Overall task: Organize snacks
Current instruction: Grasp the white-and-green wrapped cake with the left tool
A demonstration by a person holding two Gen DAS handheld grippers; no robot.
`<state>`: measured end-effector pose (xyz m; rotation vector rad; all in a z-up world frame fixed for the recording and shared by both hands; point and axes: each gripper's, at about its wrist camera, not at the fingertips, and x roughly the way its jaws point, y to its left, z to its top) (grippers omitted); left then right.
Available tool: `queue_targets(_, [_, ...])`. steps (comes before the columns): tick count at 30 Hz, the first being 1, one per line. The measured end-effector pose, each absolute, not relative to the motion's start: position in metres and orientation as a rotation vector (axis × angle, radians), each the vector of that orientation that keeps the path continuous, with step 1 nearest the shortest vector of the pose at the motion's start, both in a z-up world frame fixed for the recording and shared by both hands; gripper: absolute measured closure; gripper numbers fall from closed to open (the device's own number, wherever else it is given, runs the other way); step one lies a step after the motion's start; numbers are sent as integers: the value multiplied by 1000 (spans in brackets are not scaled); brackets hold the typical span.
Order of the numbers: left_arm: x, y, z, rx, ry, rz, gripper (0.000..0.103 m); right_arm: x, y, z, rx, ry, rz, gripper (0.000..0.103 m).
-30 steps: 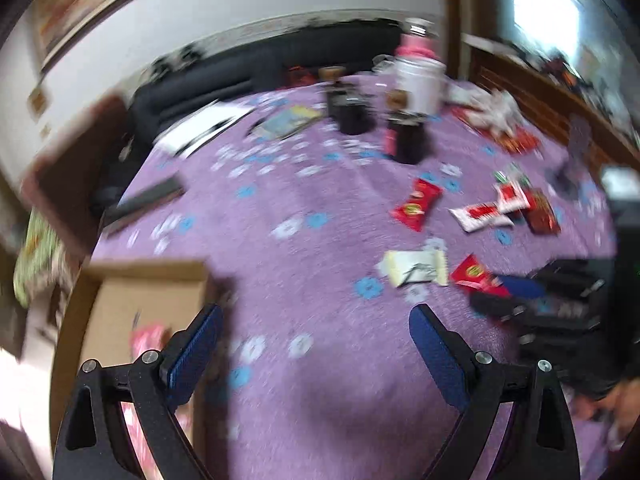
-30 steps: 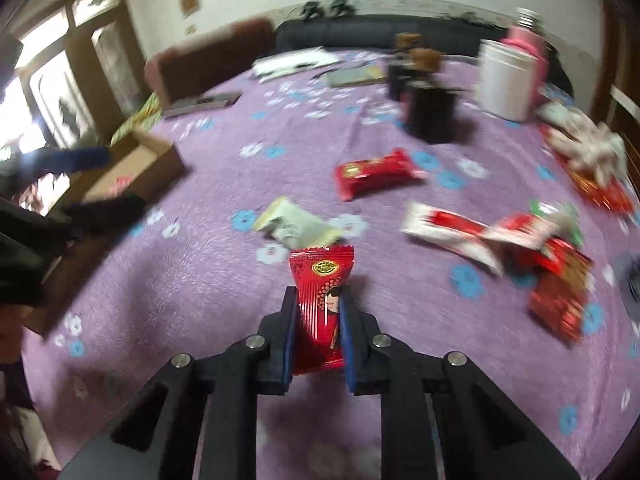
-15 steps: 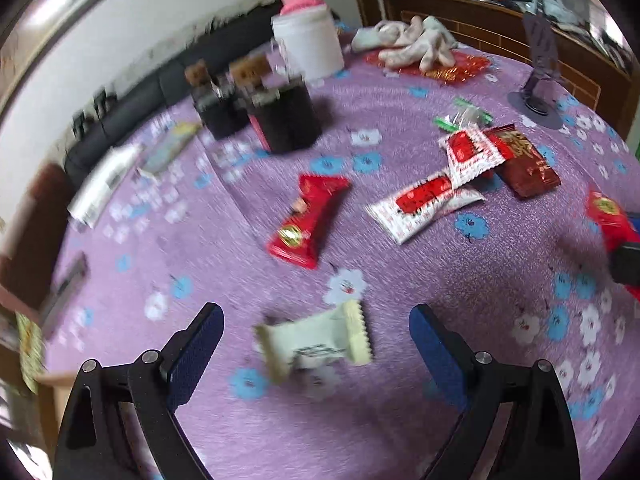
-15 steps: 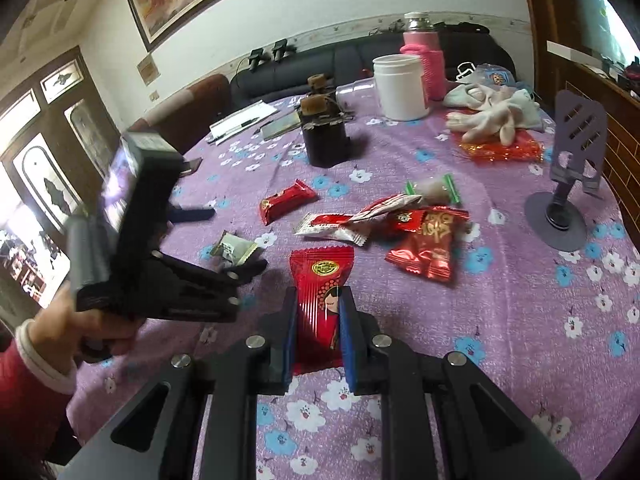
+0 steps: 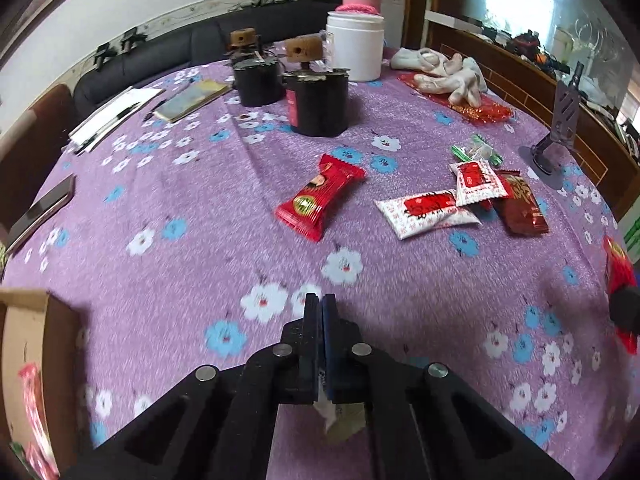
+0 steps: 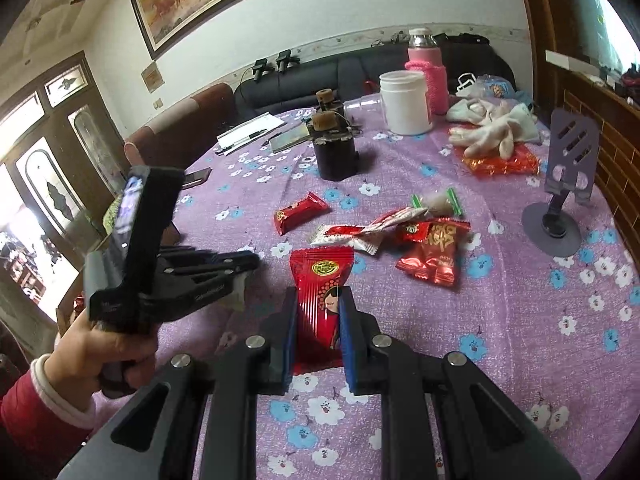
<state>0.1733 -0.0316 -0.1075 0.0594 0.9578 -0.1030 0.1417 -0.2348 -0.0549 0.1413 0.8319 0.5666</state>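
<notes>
In the left wrist view my left gripper (image 5: 320, 300) has its jaws closing tight on a cream snack packet (image 5: 342, 420), whose crumpled end sticks out below the pads. The right wrist view shows that gripper (image 6: 250, 260) low over the purple cloth, with the cream packet (image 6: 236, 294) pinched in it. My right gripper (image 6: 318, 300) is shut on a red packet with a face on it (image 6: 320, 276), held above the table. A cardboard box (image 5: 24, 340) at the left edge holds a red packet. Several loose snacks lie ahead: a red packet (image 5: 318, 200) and a white-red one (image 5: 424, 212).
Two black tins (image 5: 318, 100), a white jar (image 5: 354, 48) and a pink bottle stand at the back. White gloves (image 5: 444, 72) lie on red foil at the right. A grey phone stand (image 5: 560, 136) is far right, and a phone (image 5: 40, 212) lies at the left.
The left gripper came down over the cream packet and went from wide open to shut on it. The right gripper lifted, still holding the red packet.
</notes>
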Motion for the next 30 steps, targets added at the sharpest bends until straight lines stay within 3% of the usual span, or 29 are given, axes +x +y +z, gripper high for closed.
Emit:
queue_targets(12, [107,4,-54,-43,848,-83,103,121,-218,-30,87,798,569,85])
queue_targets(19, [110,-25,-66,205,847,-159,102,110,-211,-30,89,814,582,85])
queue_targets(20, [114,-30,-68,244,851,-158,95,108,-210,-29,88,812,584,85])
queue_targets(22, [121,-33,-73,256,869,-134,63,105,-209,-29,86,812,581,85])
queue_targets(23, [126,-33,-76,231,894,-122,31,104,-209,-30,89,816,581,85])
queue_targets(24, [129,-32,-78,197,901,-115,14,104,-209,-30,92,819,583,85])
queue_targets(30, [139,-23,-98,16,965,14,10,105,-213,-36,102,835,582,85])
